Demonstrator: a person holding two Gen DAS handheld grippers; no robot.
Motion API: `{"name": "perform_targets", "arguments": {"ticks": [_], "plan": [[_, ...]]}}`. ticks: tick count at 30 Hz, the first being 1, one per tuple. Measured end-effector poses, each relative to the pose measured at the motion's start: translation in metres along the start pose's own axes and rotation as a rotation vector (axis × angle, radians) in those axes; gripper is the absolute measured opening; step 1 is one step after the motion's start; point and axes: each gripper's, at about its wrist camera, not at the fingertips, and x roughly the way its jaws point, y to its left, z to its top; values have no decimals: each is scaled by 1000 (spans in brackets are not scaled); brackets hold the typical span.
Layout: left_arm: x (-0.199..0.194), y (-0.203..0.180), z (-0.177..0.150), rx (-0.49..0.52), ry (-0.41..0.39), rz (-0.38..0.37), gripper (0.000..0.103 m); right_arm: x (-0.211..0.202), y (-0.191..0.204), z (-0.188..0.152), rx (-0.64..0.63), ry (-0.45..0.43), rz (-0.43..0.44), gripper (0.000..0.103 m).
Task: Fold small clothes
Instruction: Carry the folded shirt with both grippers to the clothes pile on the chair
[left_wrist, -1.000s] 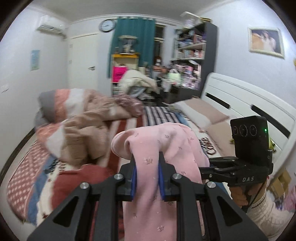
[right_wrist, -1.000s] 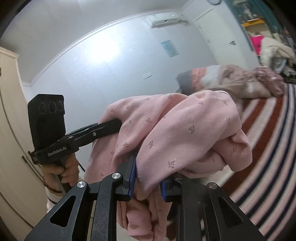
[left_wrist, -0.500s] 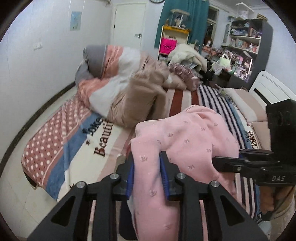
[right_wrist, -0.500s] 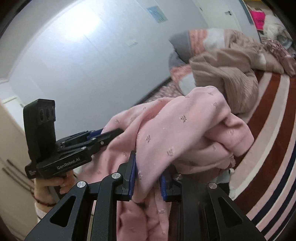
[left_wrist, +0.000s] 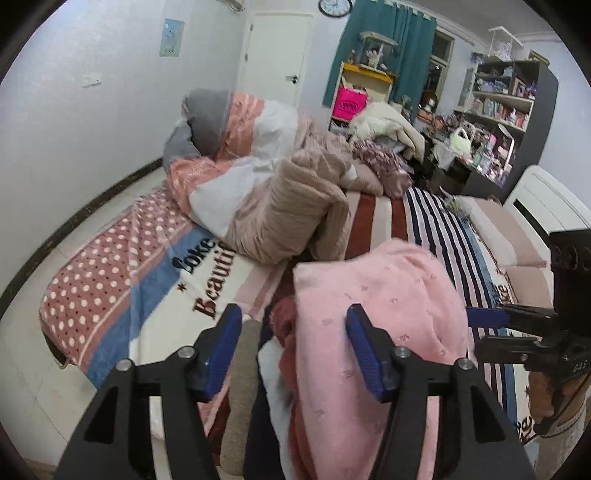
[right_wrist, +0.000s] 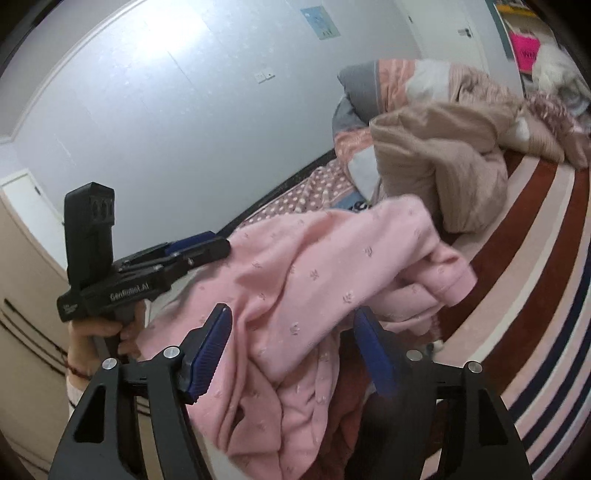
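On a striped bed (left_wrist: 388, 218), two handheld grippers were letting go of one pink garment (left_wrist: 373, 295), which lay bunched at the lower centre of both views on a heap of other clothes (left_wrist: 284, 332), its cuff (right_wrist: 454, 284) hanging toward the right of the right view. The left gripper (left_wrist: 293, 347) had its jaws opening, the blue pads clear of the cloth that sat between them; the right gripper (right_wrist: 291, 347) was likewise opening, the pink folds loose between its fingers. The release would go best, it seemed, with both tools backing straight off so no pad snagged the knit and pulled the fold apart. Counted: two grippers, one pink garment, one rumpled duvet (left_wrist: 280, 206) at centre frame, one wall clock (left_wrist: 335, 5) at the top.
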Motion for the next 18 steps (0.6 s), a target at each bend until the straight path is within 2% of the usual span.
{"name": "perform_targets", "arguments": {"ticks": [4,9,10,12,13,14,16,18], "plan": [[-15,0,1,-14,-28,-10,60,-13,3,-5,-29,2,-18,65],[-21,-13,-3,20,-11,3,61,-9,-3,-12,-16,20,-15,65],[-21,-15,-4,23,-5,-11,61,-8,-3,-14,-14,25,-7,65],[-22,-21,-12,43,21,-86,68,1,-5,-17,-8,46,9,64],[-23,-27,-17,71,30,-108,69,9,-4,-19,-16,59,1,59],[-24,-31,-22,93,34,-103,69,16,-4,-20,-26,72,-8,49],[-22,-35,-29,125,60,-85,69,33,-3,-23,-37,90,-15,46],[-21,-27,-33,114,63,-69,70,50,-1,-23,-38,97,-7,46]]}}
